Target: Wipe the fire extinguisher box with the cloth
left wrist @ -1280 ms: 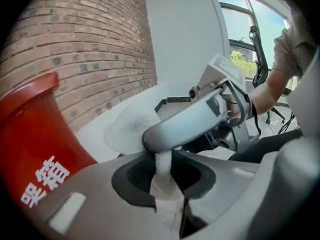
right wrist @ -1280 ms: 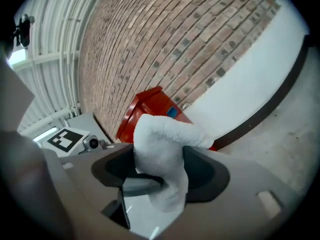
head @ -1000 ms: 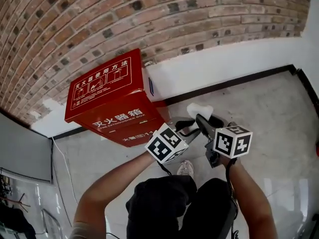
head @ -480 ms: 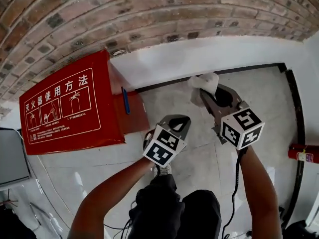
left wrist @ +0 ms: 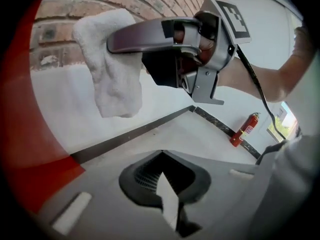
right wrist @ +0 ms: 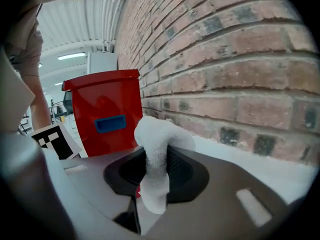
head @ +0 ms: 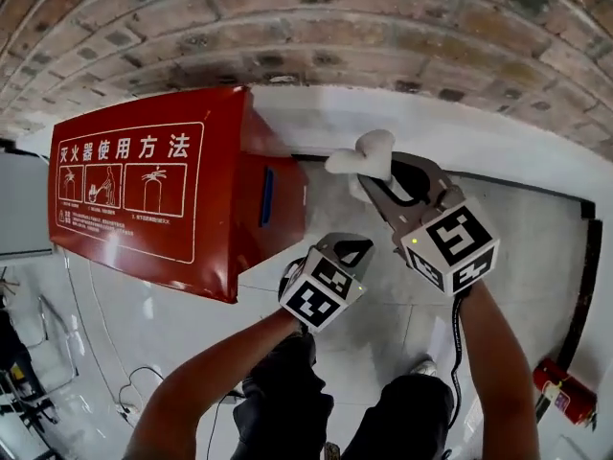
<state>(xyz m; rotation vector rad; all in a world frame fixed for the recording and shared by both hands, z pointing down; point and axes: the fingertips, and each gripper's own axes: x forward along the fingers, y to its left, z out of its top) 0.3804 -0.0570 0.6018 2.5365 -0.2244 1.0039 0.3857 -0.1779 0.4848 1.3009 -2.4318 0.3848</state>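
Right gripper (head: 372, 178) nearer box (head: 144, 195) edge, gap left, fingers clamped on cloth (head: 364, 151); left gripper (head: 359, 245) fingers together.

Box, look: a red fire extinguisher box (head: 144, 190) is seen, its large face printed with white characters and three framed pictograms; a blue recessed handle (head: 266, 196) is set in the adjoining side.
Box, place: it is stood on the pale floor (head: 536, 257) against the white foot of the brick wall (head: 383, 27), lettered face upward.
Cloth, look: the cloth (head: 362, 153) is white, fluffy and bunched.
Cloth, state: it is pinched in the claw of the right gripper (right wrist: 157, 169), with both ends sticking out.
Cloth, place: it is held off the floor, near the box's handle side but apart from it.
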